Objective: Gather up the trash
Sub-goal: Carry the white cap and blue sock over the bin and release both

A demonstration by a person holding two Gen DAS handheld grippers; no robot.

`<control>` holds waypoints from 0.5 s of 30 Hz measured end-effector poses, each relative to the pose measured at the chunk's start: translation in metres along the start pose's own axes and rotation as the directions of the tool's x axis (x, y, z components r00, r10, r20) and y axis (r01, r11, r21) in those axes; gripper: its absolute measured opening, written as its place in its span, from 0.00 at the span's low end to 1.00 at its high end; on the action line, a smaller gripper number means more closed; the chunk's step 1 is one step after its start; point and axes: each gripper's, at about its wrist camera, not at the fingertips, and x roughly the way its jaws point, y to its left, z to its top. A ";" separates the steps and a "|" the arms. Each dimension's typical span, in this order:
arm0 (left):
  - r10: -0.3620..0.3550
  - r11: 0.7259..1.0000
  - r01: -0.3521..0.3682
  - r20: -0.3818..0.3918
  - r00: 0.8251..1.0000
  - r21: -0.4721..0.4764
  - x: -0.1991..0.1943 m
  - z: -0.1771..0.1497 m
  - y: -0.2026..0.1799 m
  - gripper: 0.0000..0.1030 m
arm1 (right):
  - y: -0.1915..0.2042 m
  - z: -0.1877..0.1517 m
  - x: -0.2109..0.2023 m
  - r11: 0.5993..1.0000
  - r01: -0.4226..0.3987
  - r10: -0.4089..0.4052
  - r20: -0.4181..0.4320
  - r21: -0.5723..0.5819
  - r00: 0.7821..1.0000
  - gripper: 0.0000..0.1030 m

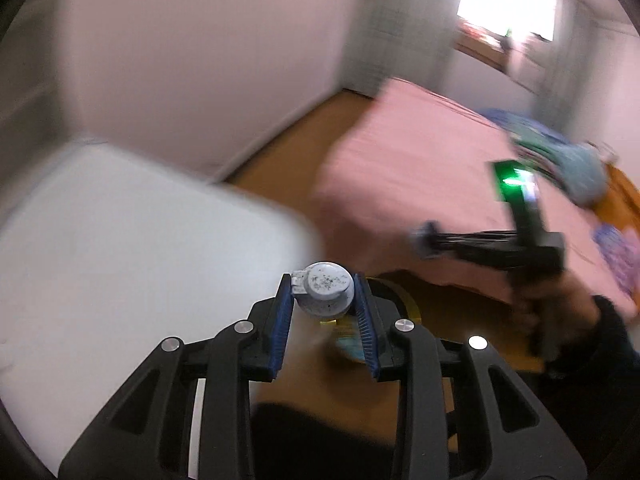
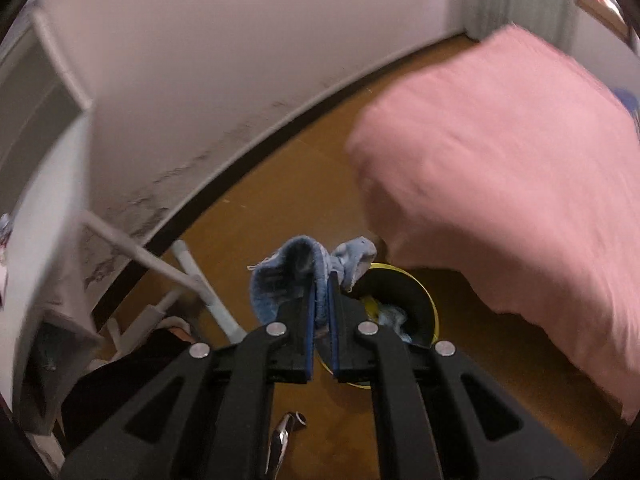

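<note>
From my left wrist, my left gripper clamps a round grey speckled cap above the yellow-rimmed bin, beside the white worktop.

From my right wrist, my right gripper pinches frayed blue cloth over that bin, near the pink bed.

Between the ribbed blue pads of the left gripper sat a grey cap, matt plastic by its look, its top speckled and scuffed. The gripper's arms were smooth black plastic with bright metal rivets. The right gripper pinched a frayed blue cloth, nubbly like terry. Just beyond its tips stood a bin, glossy yellow at the rim. The floor looked like smooth brown wood. The bed cover to the right was soft pink cloth, matt.
</note>
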 end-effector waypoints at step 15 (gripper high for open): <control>-0.181 0.981 0.150 -0.312 0.933 -0.122 0.281 -0.062 -0.035 0.29 | -0.073 -0.043 0.105 0.990 0.068 -0.034 -0.267 0.120 0.963 0.06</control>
